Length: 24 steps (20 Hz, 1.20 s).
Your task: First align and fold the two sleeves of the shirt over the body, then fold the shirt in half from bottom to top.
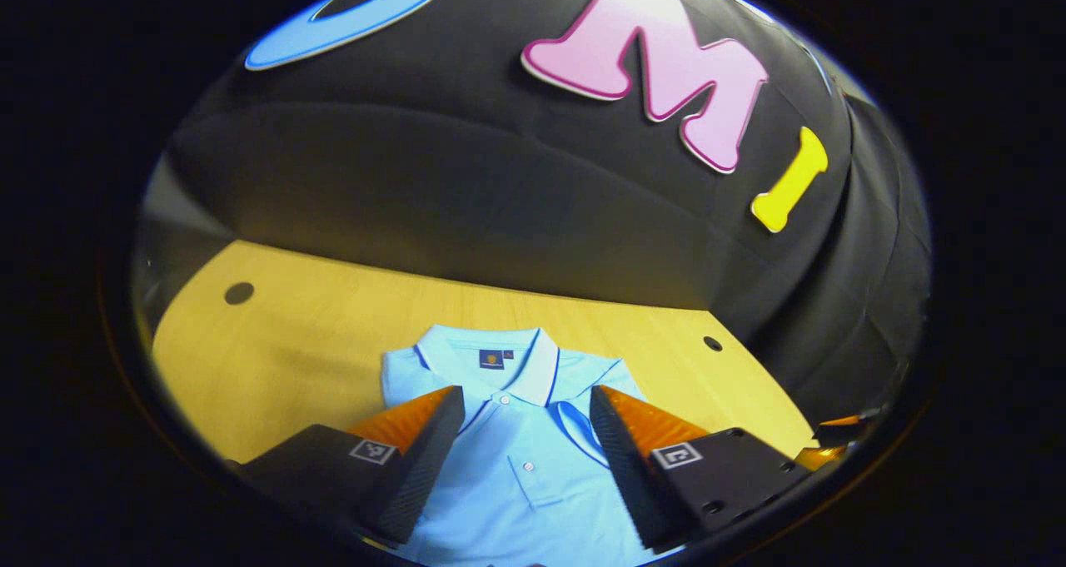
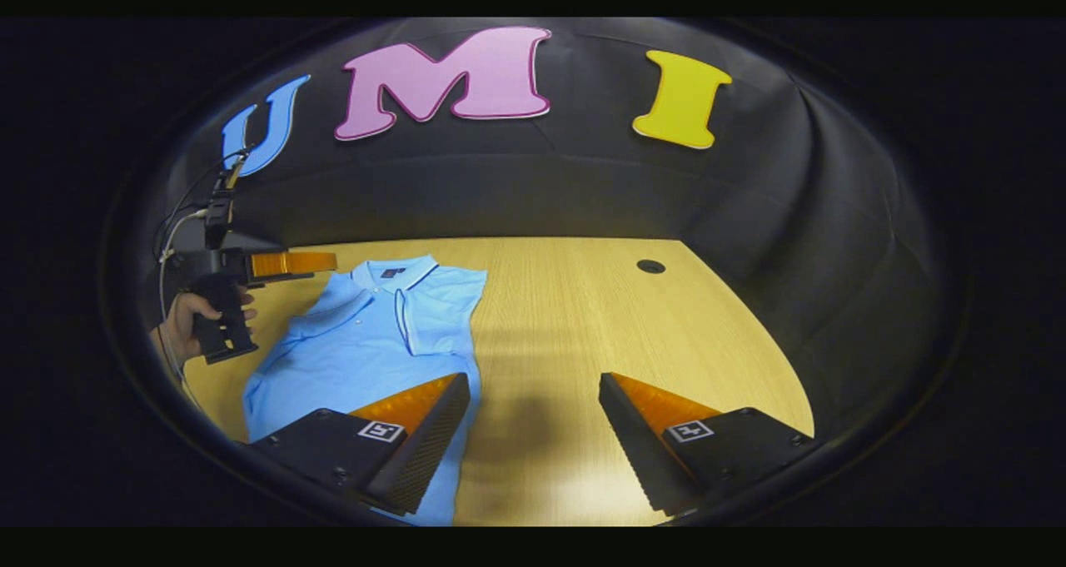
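Right gripper view shows the shirt [image 2: 366,342] flat on the desk [image 2: 583,317], sleeves seemingly folded in, bottom fold left; both grippers' fingers gape wide, empty.

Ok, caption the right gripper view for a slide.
Open right claw above the wooden table, beside a light-blue polo shirt with sleeves folded in; left claw hand-held beyond.
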Each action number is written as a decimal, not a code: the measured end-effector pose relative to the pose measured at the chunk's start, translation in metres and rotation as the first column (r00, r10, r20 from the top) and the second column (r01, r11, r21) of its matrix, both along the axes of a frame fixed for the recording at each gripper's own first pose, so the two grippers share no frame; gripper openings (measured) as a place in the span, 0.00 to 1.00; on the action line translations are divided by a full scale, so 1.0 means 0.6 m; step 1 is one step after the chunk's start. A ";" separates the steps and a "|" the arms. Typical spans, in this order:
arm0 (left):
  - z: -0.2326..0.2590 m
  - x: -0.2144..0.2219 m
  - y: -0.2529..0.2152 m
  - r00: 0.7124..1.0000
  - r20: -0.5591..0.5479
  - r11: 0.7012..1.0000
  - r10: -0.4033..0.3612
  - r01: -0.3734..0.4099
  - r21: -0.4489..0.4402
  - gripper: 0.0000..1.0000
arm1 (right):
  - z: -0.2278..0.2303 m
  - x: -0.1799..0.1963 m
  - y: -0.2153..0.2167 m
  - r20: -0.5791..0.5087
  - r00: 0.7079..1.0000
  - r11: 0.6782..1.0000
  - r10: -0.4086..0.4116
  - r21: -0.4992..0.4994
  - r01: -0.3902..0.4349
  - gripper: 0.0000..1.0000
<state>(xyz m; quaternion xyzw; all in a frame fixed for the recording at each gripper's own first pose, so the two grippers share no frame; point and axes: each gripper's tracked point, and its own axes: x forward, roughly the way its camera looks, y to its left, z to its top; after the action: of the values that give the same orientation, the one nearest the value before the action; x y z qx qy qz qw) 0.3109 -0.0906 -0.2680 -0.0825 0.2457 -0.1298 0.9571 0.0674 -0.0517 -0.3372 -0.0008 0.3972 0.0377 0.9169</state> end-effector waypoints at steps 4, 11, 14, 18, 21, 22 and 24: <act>0.039 -0.121 0.021 0.999 0.039 0.997 0.021 -0.023 0.067 0.98 | 0.008 -0.057 0.025 -0.026 1.000 0.999 0.010 0.036 -0.009 0.98; 0.019 -0.395 0.062 0.994 -0.073 0.990 0.087 -0.077 0.121 0.97 | -0.006 -0.220 0.077 -0.146 0.989 0.995 0.033 0.101 -0.019 1.00; -0.023 -0.481 0.088 0.984 -0.128 0.984 0.124 -0.105 0.145 0.97 | -0.021 -0.273 0.092 -0.185 0.982 0.994 0.045 0.104 -0.026 1.00; -0.092 -0.564 0.118 0.966 -0.202 0.973 0.161 -0.120 0.199 0.98 | -0.051 -0.322 0.109 -0.216 0.975 0.994 0.059 0.098 -0.038 1.00; -0.142 -0.604 0.123 0.951 -0.258 0.967 0.173 -0.113 0.229 0.98 | -0.078 -0.345 0.115 -0.244 0.968 0.995 0.056 0.091 -0.034 1.00; -0.152 -0.616 0.126 0.947 -0.270 0.965 0.173 -0.108 0.237 0.98 | -0.085 -0.353 0.118 -0.252 0.966 0.995 0.053 0.092 -0.030 1.00; -0.168 -0.634 0.125 0.940 -0.295 0.962 0.170 -0.094 0.256 0.98 | -0.100 -0.367 0.120 -0.268 0.962 0.996 0.051 0.088 -0.028 1.00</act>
<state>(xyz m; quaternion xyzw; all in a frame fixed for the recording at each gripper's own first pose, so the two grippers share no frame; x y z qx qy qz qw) -0.0696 -0.0154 -0.3687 -0.0030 0.4024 -0.0196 0.9153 -0.1529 0.0206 -0.3973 0.0347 0.5164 0.0722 0.8526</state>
